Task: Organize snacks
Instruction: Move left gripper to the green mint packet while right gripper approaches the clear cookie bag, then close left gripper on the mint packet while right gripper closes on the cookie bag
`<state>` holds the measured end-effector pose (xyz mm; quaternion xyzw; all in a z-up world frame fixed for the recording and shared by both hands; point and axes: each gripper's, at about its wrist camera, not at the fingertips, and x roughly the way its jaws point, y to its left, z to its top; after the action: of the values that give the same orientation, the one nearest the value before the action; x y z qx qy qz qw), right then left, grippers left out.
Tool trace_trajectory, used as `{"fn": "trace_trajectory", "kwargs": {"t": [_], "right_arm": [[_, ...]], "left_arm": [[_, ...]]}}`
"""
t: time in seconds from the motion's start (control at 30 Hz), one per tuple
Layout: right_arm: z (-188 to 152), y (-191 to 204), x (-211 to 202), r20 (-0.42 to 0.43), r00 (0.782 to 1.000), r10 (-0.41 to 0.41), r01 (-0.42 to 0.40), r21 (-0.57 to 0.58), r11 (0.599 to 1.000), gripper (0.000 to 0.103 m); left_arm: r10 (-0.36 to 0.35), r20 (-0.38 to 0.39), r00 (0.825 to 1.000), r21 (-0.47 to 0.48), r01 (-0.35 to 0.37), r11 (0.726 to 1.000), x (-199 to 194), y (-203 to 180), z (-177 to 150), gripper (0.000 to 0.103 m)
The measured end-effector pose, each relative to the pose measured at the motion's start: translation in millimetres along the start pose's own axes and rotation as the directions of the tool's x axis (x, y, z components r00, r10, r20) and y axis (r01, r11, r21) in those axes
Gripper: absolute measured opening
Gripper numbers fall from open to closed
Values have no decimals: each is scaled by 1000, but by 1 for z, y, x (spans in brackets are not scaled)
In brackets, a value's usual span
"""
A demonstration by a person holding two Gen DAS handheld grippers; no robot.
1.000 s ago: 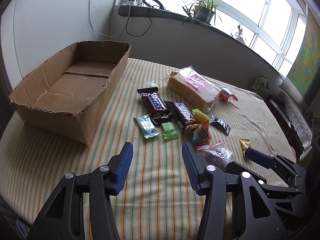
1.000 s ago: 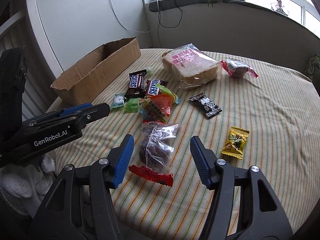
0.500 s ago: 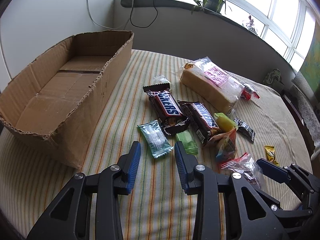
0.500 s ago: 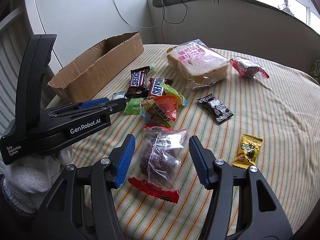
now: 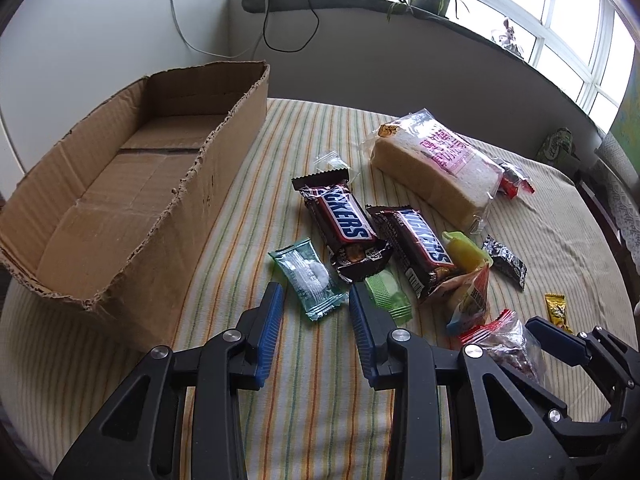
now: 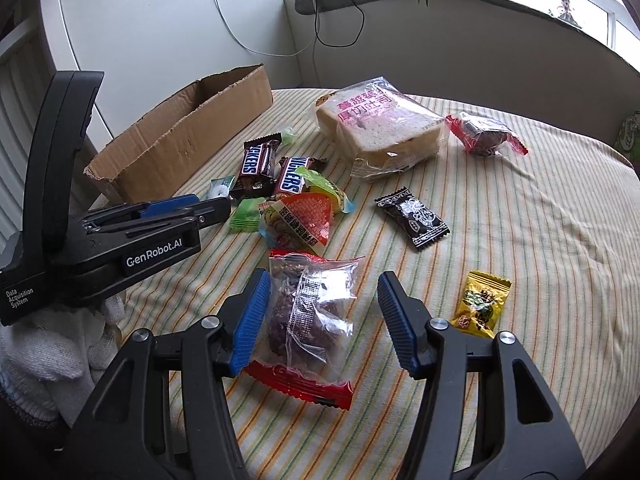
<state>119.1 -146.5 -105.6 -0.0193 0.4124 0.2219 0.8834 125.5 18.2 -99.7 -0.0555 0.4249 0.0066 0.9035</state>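
Observation:
My left gripper (image 5: 316, 300) is open, its blue fingers either side of the near end of a teal candy packet (image 5: 308, 276) without gripping it. A light green packet (image 5: 388, 292) lies just to its right. Two Snickers bars (image 5: 344, 224) lie beyond. My right gripper (image 6: 320, 292) is open, straddling a clear-and-red cake packet (image 6: 308, 320) on the table. The empty cardboard box (image 5: 120, 184) stands at the left.
A bagged bread loaf (image 6: 380, 128), a red-wrapped cake (image 6: 484, 136), a black candy (image 6: 412, 218), a yellow candy (image 6: 480, 304) and an orange snack bag (image 6: 300, 220) lie on the striped tablecloth (image 6: 540, 220). The left gripper's body (image 6: 120, 236) sits beside the right one.
My left gripper moved forward to the teal packet and narrowed its opening. My right gripper moved forward around the cake packet.

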Motion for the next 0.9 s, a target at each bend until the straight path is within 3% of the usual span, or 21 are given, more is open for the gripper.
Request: {"fn": "trace_trajectory", "kwargs": {"t": [0.2,0.33,0.57,0.73,0.9], "right_arm": [[1,0,1,-1,1000,27,-27,7,1000,59],[1,0,2,2,1000,29,-29,-2,1000,59],[2,-3,8,-10,1000,30,-30,-1,1000,57],[3,-2,9,-14,999,35,-35,-7,999,47],[2,-3,7,-23,999,37,-37,0,999,40]], "left_arm": [[8,2,1000,2,-8,1000,-6,-1,0,33],[18,10,1000,3,-18,1000,-5,-2,7,48],[46,-12,999,35,-45,998,11,-6,11,48],[32,-10,999,40,-32,999,12,-4,12,32],[22,-8,1000,52,-21,998,11,-5,11,26]]}}
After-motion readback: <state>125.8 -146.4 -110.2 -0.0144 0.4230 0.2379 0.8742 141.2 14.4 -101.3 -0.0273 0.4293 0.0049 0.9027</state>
